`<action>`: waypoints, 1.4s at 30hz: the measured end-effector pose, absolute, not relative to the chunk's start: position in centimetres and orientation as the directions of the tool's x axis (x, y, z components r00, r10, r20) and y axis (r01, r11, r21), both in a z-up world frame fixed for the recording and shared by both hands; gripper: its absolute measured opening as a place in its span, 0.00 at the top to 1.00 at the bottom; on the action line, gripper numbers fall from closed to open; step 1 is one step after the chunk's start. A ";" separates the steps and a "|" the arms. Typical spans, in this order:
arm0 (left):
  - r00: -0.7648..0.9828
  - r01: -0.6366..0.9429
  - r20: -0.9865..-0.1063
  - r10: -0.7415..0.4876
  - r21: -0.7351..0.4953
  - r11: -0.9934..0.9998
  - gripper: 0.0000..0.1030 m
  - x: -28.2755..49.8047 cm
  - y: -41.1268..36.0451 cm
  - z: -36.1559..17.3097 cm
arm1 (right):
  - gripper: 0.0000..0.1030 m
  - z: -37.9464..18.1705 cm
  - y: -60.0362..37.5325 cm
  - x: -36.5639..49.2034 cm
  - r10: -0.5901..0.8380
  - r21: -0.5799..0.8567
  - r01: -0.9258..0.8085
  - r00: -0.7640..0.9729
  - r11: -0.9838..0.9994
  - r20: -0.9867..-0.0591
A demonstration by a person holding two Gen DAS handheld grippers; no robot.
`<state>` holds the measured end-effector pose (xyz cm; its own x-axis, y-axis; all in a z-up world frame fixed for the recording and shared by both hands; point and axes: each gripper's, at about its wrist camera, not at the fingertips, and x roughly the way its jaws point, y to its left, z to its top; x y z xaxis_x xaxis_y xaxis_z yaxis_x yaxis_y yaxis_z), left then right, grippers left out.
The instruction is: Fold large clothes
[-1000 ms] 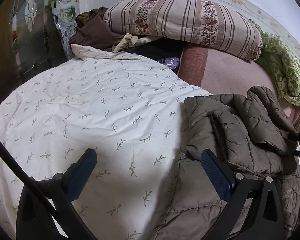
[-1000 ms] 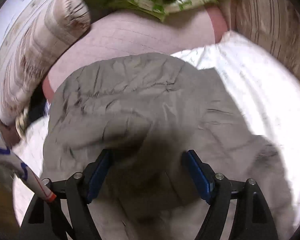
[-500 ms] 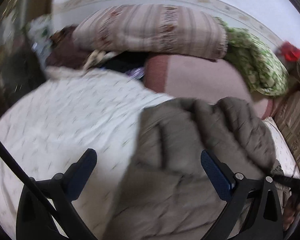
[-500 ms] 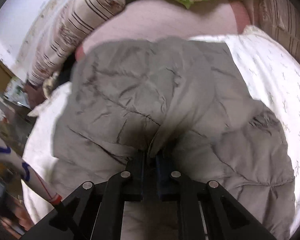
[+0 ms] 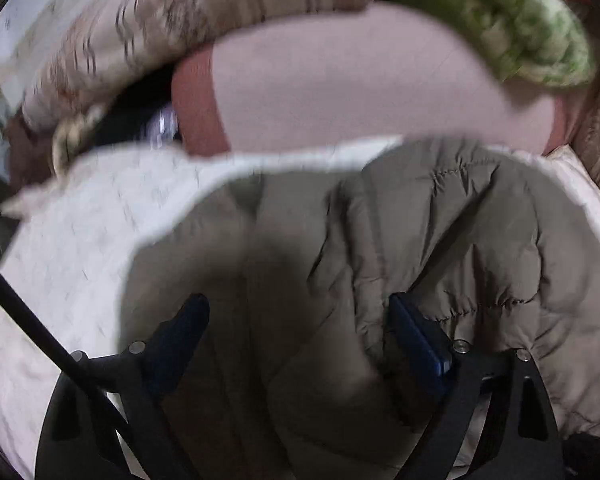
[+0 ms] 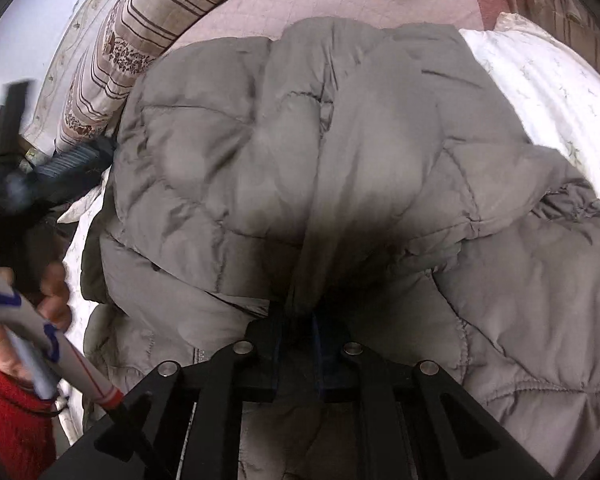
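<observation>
Both hand-held grippers now at the jacket

The left hand-held gripper point(image 5: 300, 332) has swung from the white sheet point(image 5: 80, 248) over the grey jacket point(image 5: 440, 220) — jaws closing; the right hand-held gripper point(image 6: 298, 330), wide open before, now pinches a jacket fold, easing slightly.

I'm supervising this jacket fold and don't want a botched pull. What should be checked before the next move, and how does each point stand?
1. Right tongs pinching the quilted jacket: ok, a fold is between them, though they are easing open.
2. Left tongs over the jacket: ok.
3. Left tongs gripping fabric: not ok, closing but pads apart.
4. Jacket lying on the white bedspread: ok.
5. Striped pillow off the jacket: ok.
6. Jacket's near hem: cannot tell, hidden under the tongs.
</observation>
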<state>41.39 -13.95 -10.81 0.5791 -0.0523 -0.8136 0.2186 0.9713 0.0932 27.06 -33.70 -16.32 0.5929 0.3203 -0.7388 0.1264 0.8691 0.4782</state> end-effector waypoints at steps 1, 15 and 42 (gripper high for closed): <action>0.572 0.211 -0.817 -0.071 0.063 0.975 0.11 41.2 -13.3 -11.9 | 0.85 -16.6 -33.8 27.1 0.327 0.485 0.125 0.592 0.866 -0.736; 0.616 0.168 -0.779 -0.120 -0.019 0.986 0.11 37.1 -10.4 -8.4 | 0.67 -17.4 -34.7 25.8 0.345 0.528 0.123 0.631 0.840 -0.695; 0.709 -0.081 -0.705 0.014 -0.062 0.995 0.11 26.6 6.9 -7.7 | 0.46 -13.3 -24.0 39.3 -0.099 0.044 0.207 0.629 0.977 -0.771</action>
